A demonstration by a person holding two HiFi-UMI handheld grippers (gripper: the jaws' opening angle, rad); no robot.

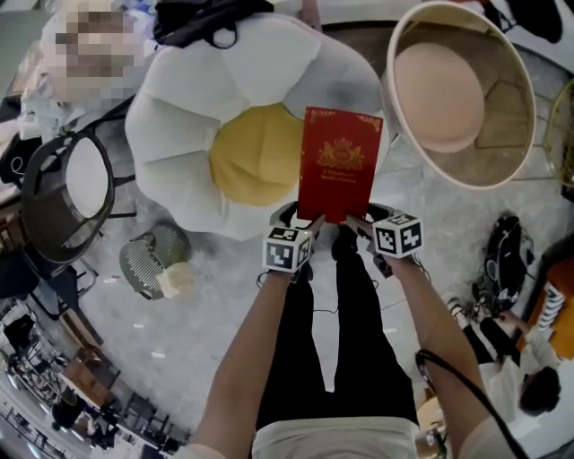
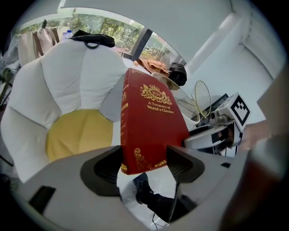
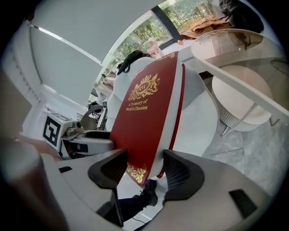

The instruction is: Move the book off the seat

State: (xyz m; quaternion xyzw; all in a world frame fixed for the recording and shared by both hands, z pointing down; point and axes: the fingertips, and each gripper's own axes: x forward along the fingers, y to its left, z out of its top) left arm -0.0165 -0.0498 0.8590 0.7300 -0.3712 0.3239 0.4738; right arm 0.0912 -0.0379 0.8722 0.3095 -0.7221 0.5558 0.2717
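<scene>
A red hardback book point(image 1: 339, 161) with gold print is held up in the air by its lower edge, in front of the flower-shaped seat point(image 1: 256, 152) with white petals and a yellow middle. My left gripper point(image 1: 311, 224) is shut on the book's lower left corner point(image 2: 151, 126). My right gripper point(image 1: 354, 222) is shut on the lower right corner point(image 3: 144, 117). In the left gripper view the yellow cushion point(image 2: 79, 133) lies left of the book and has nothing on it. Below the jaws I see the floor and a black shoe point(image 2: 145, 191).
A black bag point(image 1: 206, 18) lies on the seat's far petals. A round beige basket chair point(image 1: 462, 90) stands at the right, a black-framed round chair point(image 1: 67, 184) at the left. A ribbed round object point(image 1: 152, 255) sits on the floor. Shoes point(image 1: 502, 260) lie at the right.
</scene>
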